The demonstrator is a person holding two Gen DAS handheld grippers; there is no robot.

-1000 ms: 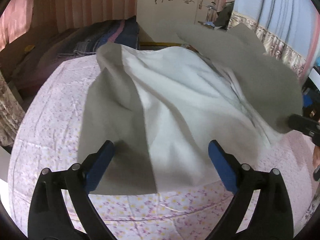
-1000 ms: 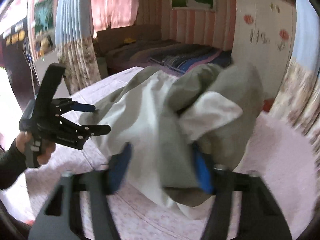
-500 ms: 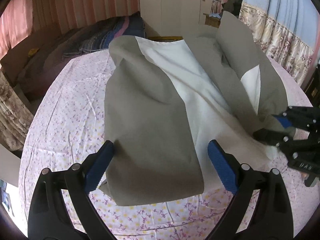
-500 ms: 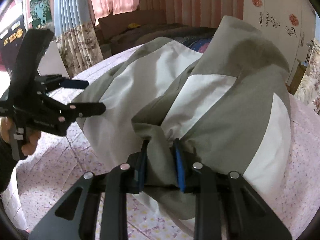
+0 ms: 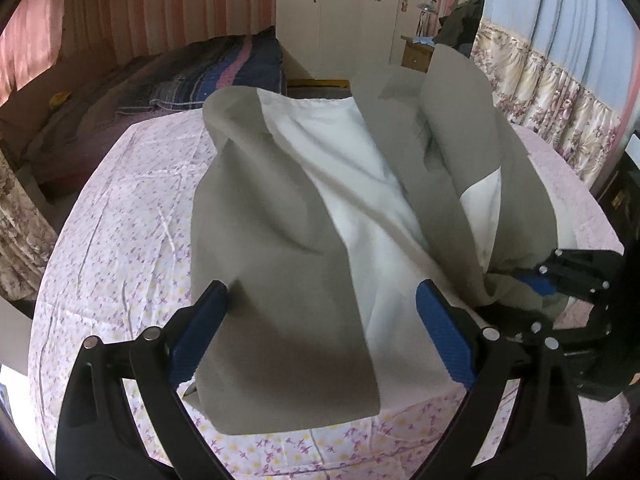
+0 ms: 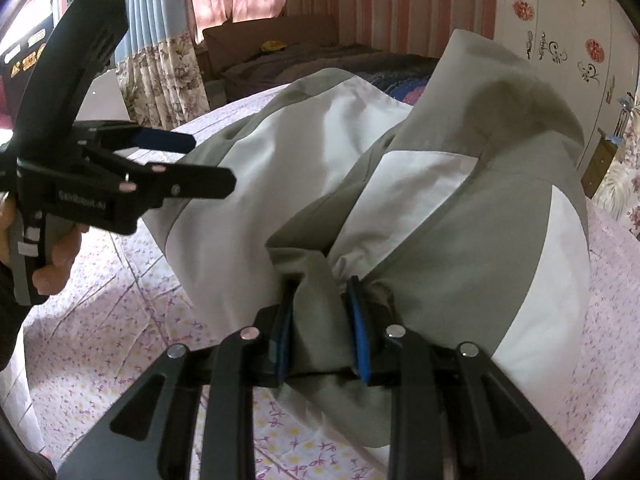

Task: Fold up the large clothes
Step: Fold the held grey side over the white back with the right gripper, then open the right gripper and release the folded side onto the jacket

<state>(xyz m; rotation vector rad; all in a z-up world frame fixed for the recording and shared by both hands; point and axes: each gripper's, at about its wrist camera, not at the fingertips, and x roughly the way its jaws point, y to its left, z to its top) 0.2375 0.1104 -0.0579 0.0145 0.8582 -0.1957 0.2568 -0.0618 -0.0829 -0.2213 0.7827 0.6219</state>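
Note:
A large grey and white garment (image 5: 304,248) lies bunched on the pink floral bedsheet (image 5: 120,248). My left gripper (image 5: 320,300) is open and empty, hovering over the garment's near grey edge. My right gripper (image 6: 320,284) is shut on a bunched grey fold of the garment (image 6: 460,240), holding it just above the sheet. In the left wrist view the right gripper (image 5: 520,276) shows at the right edge of the garment. In the right wrist view the left gripper (image 6: 208,160) shows open at the left, held by a hand.
A second bed with a dark striped quilt (image 5: 208,76) lies beyond. A white wardrobe (image 5: 340,12) and a small wooden nightstand (image 5: 416,52) stand at the back. Floral curtains (image 5: 560,96) hang at the right.
My right gripper has closed on the garment's fold and brought it down over the right side. The garment has settled flatter. My left gripper stays open above the near edge.

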